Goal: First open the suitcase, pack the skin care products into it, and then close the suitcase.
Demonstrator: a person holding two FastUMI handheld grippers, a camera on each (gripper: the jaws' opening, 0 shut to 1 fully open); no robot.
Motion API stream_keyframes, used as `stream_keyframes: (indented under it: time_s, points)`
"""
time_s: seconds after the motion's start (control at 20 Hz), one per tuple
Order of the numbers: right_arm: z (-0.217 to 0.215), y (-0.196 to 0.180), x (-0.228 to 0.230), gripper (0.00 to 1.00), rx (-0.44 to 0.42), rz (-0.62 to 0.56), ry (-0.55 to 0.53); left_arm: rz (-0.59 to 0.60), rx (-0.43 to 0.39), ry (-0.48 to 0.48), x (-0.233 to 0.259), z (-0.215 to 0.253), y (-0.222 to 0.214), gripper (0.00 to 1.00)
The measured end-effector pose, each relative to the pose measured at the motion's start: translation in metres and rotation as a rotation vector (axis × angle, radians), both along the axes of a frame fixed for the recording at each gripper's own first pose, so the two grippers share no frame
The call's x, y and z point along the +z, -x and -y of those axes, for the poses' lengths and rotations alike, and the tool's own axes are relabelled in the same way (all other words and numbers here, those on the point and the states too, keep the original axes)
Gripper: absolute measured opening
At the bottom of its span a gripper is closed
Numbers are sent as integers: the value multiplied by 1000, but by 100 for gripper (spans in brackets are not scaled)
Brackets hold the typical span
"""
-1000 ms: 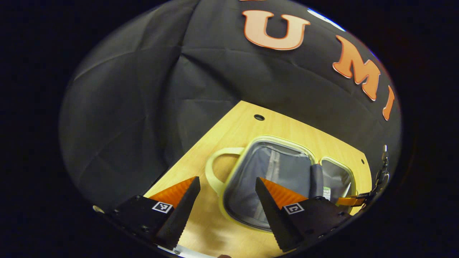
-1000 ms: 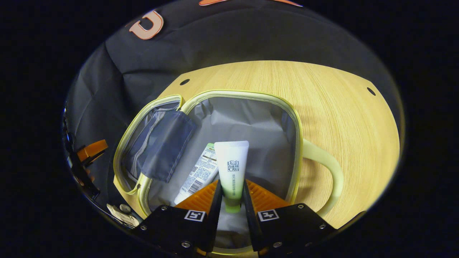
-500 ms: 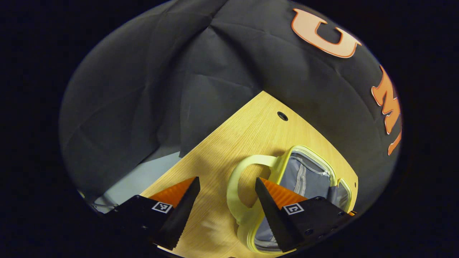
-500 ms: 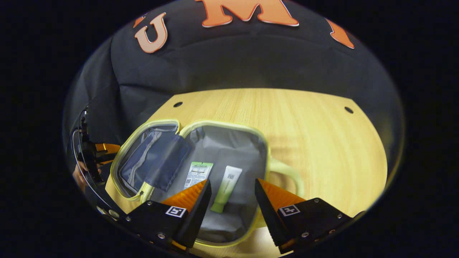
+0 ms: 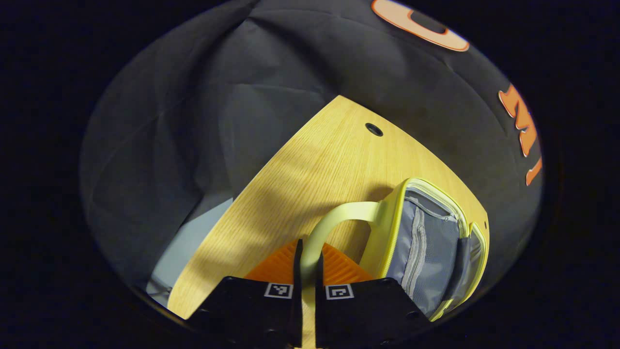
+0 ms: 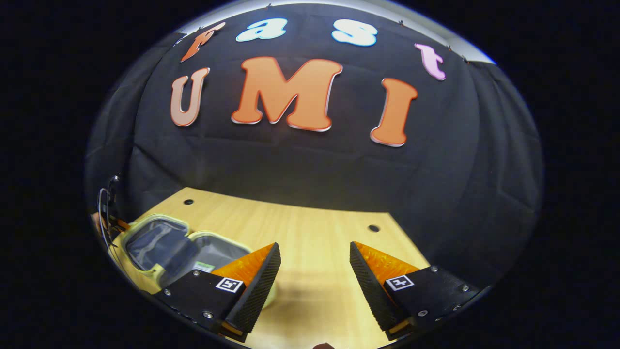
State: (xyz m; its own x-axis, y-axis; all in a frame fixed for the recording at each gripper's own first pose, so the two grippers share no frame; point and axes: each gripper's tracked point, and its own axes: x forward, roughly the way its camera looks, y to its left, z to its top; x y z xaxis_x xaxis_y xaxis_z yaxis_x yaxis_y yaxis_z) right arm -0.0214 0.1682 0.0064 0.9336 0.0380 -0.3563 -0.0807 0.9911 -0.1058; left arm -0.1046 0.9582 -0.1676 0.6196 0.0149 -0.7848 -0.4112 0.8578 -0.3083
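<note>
Left gripper view shows the left gripper (image 5: 307, 271) clamped on the pale green handle (image 5: 334, 220) of the suitcase (image 5: 426, 237), both orange fingers (image 5: 276, 264) pressing the strap from either side. The suitcase lies open on the wooden table (image 5: 310, 165), toward the table's right part in this view, and the handled half looks tilted up off the board, its grey lining and zip pocket facing right.

The case looks light and soft-walled, so the lid half will likely flop rather than swing stiffly; the handle seems a firm, rounded loop, a sound place to hold, though smooth enough to slide between the pads if pulled sideways.

In the right gripper view the right gripper (image 6: 314, 271) hangs with its fingers apart and nothing between them, above bare table just beside the suitcase (image 6: 160, 245), where a white tube's label (image 6: 203, 266) peeks out inside.

Little stands in the way: only round holes in the tabletop (image 6: 373, 228) and the black cloth wall behind.
</note>
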Motion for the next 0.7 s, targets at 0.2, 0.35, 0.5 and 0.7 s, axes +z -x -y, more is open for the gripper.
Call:
stream_keyframes:
  time_s: [0.2,0.35,0.5,0.7]
  points:
    - [82,9,81,95,-130,233,249,144,-68,-151,86,12,-3,9]
    - [98,8,89,95,-146,241,215,251,-94,-205,145,30,-3,9]
    - [96,5,81,95,-124,237,158,339,-136,-222,199,68,-5,9]
    - [62,11,83,95,-26,265,114,423,-169,-232,254,121,-9,8]
